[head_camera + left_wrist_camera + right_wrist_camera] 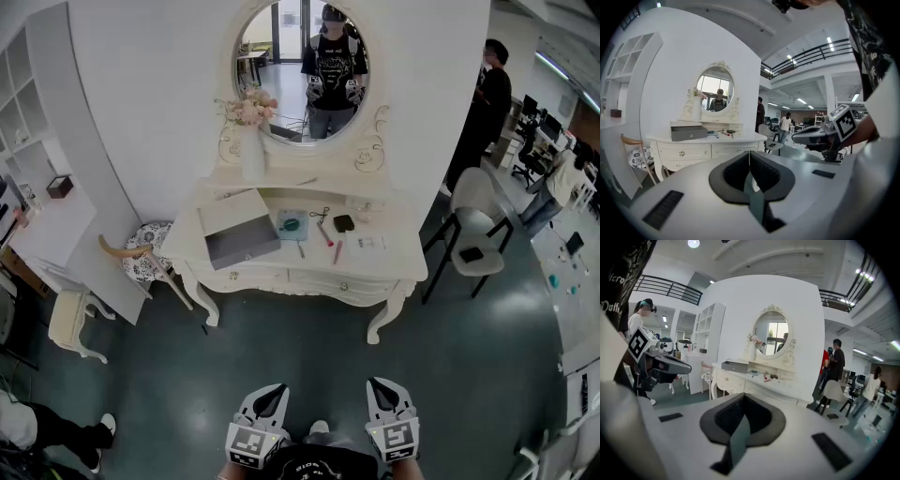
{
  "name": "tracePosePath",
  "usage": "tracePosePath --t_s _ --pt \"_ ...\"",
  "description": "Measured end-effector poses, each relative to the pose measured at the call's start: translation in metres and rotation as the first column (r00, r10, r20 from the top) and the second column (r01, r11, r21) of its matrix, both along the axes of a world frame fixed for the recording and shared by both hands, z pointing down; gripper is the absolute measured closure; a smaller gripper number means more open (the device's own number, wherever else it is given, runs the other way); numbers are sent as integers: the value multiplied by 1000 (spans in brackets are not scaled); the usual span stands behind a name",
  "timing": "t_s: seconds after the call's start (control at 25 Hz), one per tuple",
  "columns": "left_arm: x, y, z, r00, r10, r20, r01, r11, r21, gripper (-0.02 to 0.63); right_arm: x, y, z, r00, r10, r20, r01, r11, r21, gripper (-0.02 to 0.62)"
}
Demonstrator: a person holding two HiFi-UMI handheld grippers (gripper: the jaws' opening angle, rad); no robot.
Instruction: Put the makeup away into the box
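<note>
While the left gripper (750,157) keeps its jaws pressed together on nothing at all, the right gripper (743,401) matches it, jaws closed tight and just as empty. Both hang low, side by side, noses tipped a little downward and aimed across the floor (309,366) toward the dresser (309,278). They're well apart from it, and neither touches anything.

Out on the dresser top the makeup lies loose. A teal piece (292,225) is on a pale blue pad (284,235), and a pink pencil (325,234) is angled just right of it. Another pink stick (337,251) lies nearer the front edge, a black compact (343,223) is further right, and a thin metal tool (320,214) is behind the pencil. The box (240,240) sits at the left end of the top, open, its grey inside showing.

Behind the box stands a white vase (253,155) of flowers, and above that the oval mirror (300,70) shows a figure in black. A chair (141,255) is beside the dresser's left end and another (480,230) is off to the right, with a bystander (487,98) standing past it.
</note>
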State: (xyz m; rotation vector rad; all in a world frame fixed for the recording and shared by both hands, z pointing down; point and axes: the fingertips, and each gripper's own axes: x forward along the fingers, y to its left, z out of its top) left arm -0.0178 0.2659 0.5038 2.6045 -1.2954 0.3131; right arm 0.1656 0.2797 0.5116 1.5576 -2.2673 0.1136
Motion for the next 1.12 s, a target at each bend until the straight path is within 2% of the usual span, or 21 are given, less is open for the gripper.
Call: tracePosePath --t_s 0.24,0.6,0.84,1.0,1.12 --pt "10 -12 -4 999 28 -24 -27 998 52 589 -2 -17 -6 1000 -15 -17 15 999 33 588" --pt "13 -28 -9 999 34 13 -35 995 91 589 5 -24 -14 997 -41 -67 47 995 84 586" --pt "19 -31 -10 1000 16 16 -17 995 94 589 14 -27 -11 998 -44 -40 47 996 76 586" --pt "29 -34 -6 1000 2 22 -4 995 95 589 28 -32 -7 999 -50 9 49 996 71 583" --pt "35 -40 -4 1000 -10 25 8 995 97 589 40 -40 -8 999 -46 6 45 995 86 583"
